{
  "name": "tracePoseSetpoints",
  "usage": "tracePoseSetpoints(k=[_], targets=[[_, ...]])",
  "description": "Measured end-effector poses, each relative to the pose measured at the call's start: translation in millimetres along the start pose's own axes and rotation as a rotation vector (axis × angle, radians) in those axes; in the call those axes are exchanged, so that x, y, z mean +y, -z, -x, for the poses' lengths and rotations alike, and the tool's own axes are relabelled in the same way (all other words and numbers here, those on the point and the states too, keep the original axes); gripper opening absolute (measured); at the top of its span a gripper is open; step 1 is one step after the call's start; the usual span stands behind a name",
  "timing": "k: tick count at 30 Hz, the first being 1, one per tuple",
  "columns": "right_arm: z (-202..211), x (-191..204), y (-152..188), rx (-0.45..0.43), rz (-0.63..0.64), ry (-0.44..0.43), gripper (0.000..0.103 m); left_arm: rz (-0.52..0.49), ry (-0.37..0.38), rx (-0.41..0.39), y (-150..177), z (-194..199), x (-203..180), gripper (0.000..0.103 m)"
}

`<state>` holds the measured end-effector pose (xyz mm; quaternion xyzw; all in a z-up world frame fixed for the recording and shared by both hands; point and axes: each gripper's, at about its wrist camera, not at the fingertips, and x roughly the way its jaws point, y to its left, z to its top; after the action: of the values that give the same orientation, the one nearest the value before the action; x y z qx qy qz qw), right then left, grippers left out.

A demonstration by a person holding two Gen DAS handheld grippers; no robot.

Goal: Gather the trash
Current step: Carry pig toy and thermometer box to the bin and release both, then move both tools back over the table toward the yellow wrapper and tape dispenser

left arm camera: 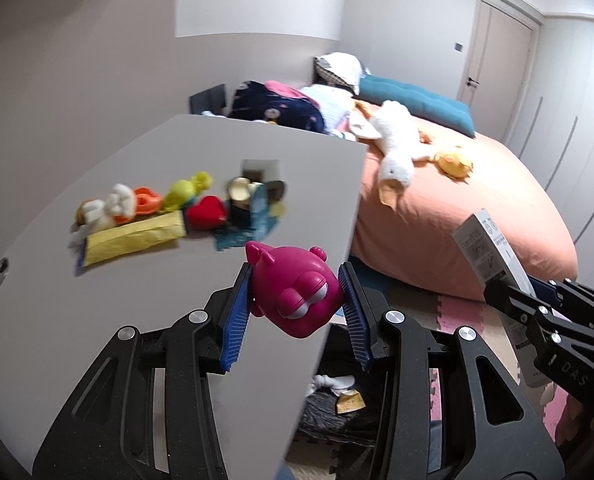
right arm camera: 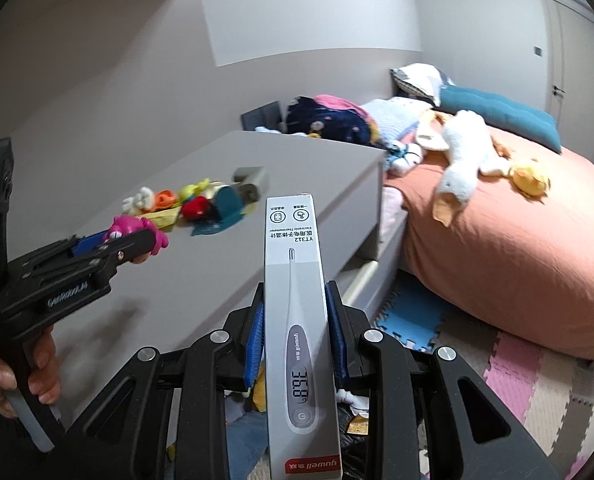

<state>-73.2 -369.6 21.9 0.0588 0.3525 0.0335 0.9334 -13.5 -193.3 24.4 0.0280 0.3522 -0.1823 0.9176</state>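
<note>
Left wrist view: we hold the left gripper (left arm camera: 297, 300) clamped on a magenta plastic toy figure (left arm camera: 297, 296), its blue pads (left arm camera: 237, 320) pressing both flanks, above the near edge of the grey desk (left arm camera: 97, 320). The right gripper (right arm camera: 295, 336) we hold clamped on a thermometer box (right arm camera: 297, 300), long axis running straight out along the fingers.

Item: the remaining clutter pile (left arm camera: 169, 212) (yellow packet, red heart, teal wrapper, small toys) lies on the desk ahead and to the left of both grippers; the left one is nearer.

Item: a dark trash bag (left arm camera: 325, 412) shows below the desk edge, just under both loads, so we judge the drop lies downward.

Hard to make out: the pile is blurred; the bag's mouth is cut off by the gripper frames; which pieces count as trash we cannot tell
</note>
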Motion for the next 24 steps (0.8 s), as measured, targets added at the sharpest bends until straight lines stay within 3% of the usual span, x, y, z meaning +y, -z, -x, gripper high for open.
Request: tracePoseSetpoints(k=[10, 12, 13, 14, 15, 18, 24], targets=[[5, -46, 7, 0.011, -0.134, 0.095, 0.029, -0.12, 0.081, 0.055, 10, -19, -57, 0.043], [5, -58, 8, 0.009, -0.185, 0.12, 0.039, -0.157, 0.124, 0.083, 15, -24, -69, 0.044], [5, -64, 9, 0.006, -0.208, 0.129, 0.058, -0.179, 0.139, 0.097, 17, -27, -75, 0.063], [7, -69, 9, -0.004, -0.235, 0.141, 0.068, -0.189, 0.136, 0.1, 19, -28, -78, 0.079], [9, -76, 10, -0.02, -0.26, 0.16, 0.069, -0.203, 0.124, 0.091, 22, -28, -81, 0.098], [12, -86, 12, -0.026, -0.281, 0.201, 0.069, -0.246, 0.103, 0.085, 26, -30, -88, 0.097], [10, -97, 14, -0.031, -0.307, 0.191, 0.07, -0.237, 0.076, 0.102, 26, -35, -83, 0.097]])
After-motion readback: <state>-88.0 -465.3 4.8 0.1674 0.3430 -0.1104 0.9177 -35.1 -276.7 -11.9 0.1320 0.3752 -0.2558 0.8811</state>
